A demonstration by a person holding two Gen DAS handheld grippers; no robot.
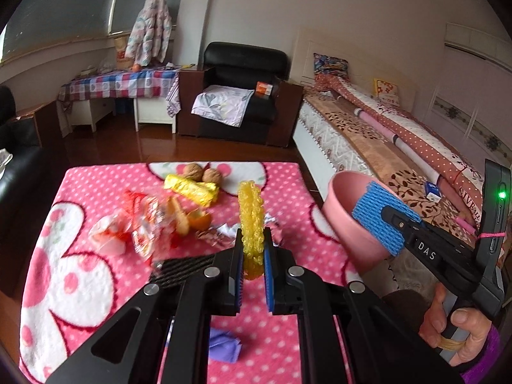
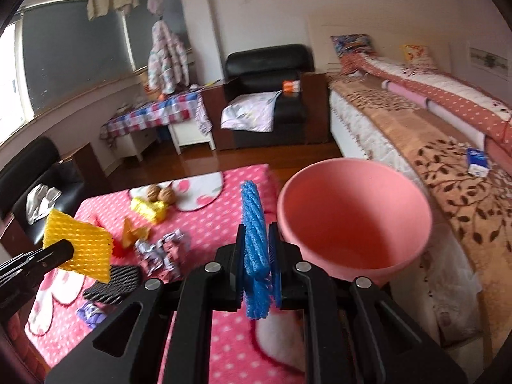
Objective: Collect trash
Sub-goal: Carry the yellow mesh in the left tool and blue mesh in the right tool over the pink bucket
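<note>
Yellow foam fruit net, blue foam fruit net, plain pink plastic bucket, pink white-dotted flower-print blanket, black mesh sleeve, crumpled yellow foil wrapper, brown walnuts

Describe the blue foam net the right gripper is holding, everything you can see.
The blue foam net is a soft, ribbed mesh sleeve, folded flat and standing on edge. The right gripper is shut on its middle, both ends sticking out. It hangs above the table beside the pink bucket, apparently not inside it.
</note>
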